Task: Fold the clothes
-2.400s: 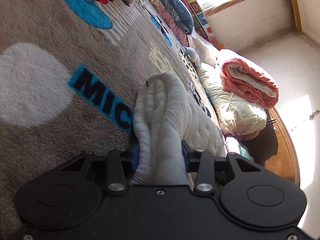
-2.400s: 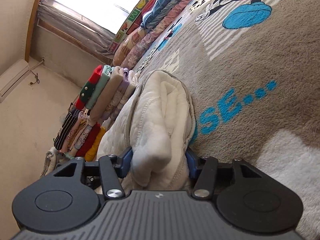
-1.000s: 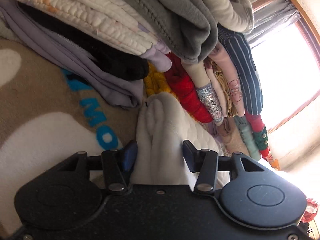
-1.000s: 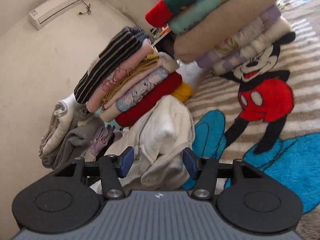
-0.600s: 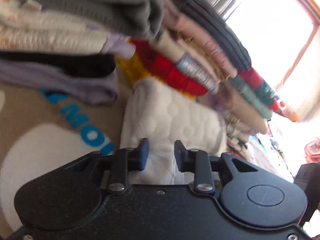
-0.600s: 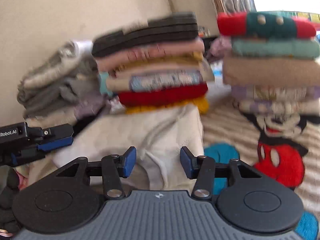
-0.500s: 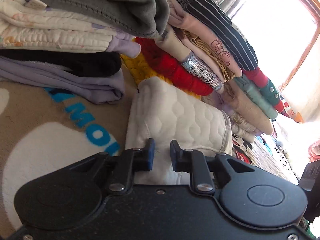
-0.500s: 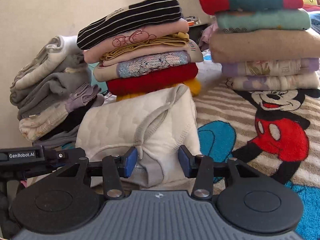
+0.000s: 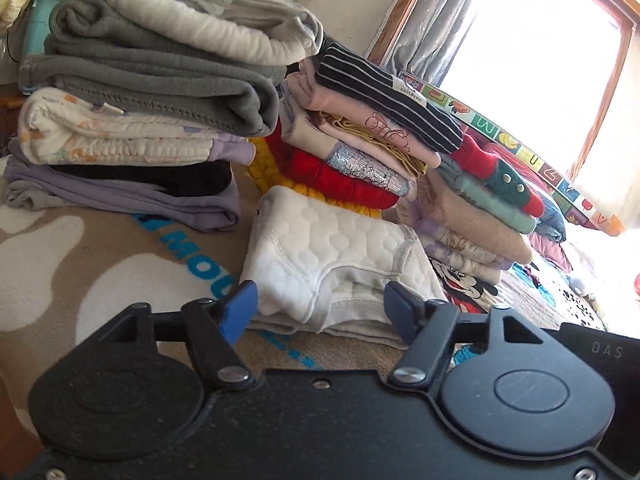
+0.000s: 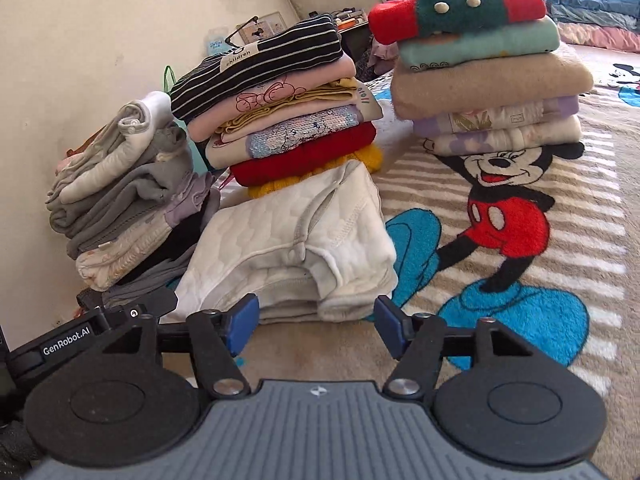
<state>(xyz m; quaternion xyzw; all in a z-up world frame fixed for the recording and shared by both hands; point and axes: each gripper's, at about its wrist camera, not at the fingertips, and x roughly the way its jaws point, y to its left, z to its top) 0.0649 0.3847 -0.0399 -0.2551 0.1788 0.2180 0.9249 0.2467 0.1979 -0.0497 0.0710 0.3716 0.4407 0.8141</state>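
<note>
Cartoon-print blanket (image 10: 520, 320) is carrying three folded stacks. White quilted garment (image 9: 336, 264) is lying folded before the middle stack (image 10: 288, 120). Left gripper (image 9: 320, 312) and right gripper (image 10: 312, 326), jaws just opened wide, are holding nothing.

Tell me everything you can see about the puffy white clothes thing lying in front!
The white quilted garment is soft and padded, stitched in a bubbly honeycomb pattern, with grey-edged seams. It is folded into a flat bundle and lies on the Mickey Mouse blanket, its back edge against the red and yellow knits at the bottom of the middle pile. Neither claw touches it.
</note>
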